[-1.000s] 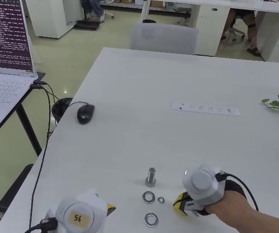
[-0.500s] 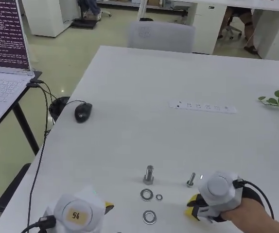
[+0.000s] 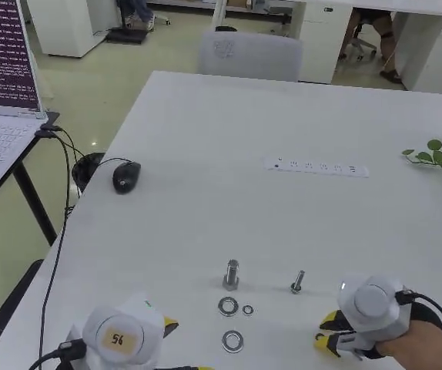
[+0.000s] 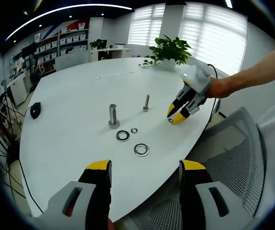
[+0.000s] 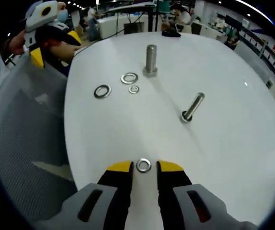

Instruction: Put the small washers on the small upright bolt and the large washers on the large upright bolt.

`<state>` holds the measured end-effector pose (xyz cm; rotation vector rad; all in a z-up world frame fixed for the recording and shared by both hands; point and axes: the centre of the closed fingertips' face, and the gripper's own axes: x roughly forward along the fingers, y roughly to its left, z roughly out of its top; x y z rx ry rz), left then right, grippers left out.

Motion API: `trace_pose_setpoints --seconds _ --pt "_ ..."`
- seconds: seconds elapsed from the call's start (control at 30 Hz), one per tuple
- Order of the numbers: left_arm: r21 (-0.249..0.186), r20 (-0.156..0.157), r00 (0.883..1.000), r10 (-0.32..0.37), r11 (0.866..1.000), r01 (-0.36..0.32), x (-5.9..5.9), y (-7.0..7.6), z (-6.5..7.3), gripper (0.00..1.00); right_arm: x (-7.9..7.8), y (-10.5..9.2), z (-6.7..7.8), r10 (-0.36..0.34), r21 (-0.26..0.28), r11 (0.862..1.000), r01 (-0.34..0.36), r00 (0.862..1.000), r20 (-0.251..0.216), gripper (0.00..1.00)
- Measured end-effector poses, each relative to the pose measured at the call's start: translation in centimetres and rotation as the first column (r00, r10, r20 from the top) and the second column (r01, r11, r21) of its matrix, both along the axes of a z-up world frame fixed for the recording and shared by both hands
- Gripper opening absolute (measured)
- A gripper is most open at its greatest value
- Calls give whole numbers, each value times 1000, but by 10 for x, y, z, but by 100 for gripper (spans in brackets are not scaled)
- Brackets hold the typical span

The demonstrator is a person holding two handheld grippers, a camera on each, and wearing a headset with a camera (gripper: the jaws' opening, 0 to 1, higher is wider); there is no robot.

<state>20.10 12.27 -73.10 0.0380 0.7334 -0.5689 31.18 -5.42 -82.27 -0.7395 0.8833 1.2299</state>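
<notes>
**A:** Head view?
**B:** Flat steel washers [image 3: 228,306] lie just before the large upright steel bolt [image 3: 232,274]. The small upright steel bolt [image 3: 297,282] stands near it.

**A:** Left gripper view?
**B:** Left gripper [image 4: 144,165]: jaws wide, empty.

**A:** Right gripper view?
**B:** Right gripper [image 5: 145,168]: jaws narrowly straddle a small steel washer [image 5: 143,166], well apart from the large bolt. Likely next: pinch, lift, thread onto the small bolt.

Glossy pale green floor [image 3: 105,85] at upper left, grey chair back [image 3: 249,54] at top centre, white workbench top [image 3: 205,154] below; in the left gripper view, bright blind-covered windows [image 4: 209,33] upper right.
</notes>
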Motion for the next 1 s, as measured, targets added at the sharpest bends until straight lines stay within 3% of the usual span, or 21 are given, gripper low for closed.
trace_pose_setpoints --seconds 0.13,0.27,0.43,0.57,0.67,1.0 --pt "2 -4 1000 -4 1000 4 -1 -1 -1 56 -2 -2 0 0 -11 1000 0 1000 -6 21" --pt "-1 -4 1000 -11 1000 10 0 -5 -2 56 -4 0 -1 35 -77 996 -35 999 -3 20" --pt "-2 3 1000 -23 1000 23 3 -12 0 56 -2 -1 -2 11 -100 995 -11 1000 -2 15" --pt "-5 5 1000 -23 1000 23 3 -11 1 56 -2 -1 -1 -20 -75 997 19 1000 -7 15" --pt "-3 3 1000 -21 1000 21 2 -9 0 56 3 5 -1 -105 -24 994 104 994 -24 13" --pt "3 7 1000 -17 1000 17 4 -5 2 56 5 22 -1 -94 -6 996 94 996 -7 13"
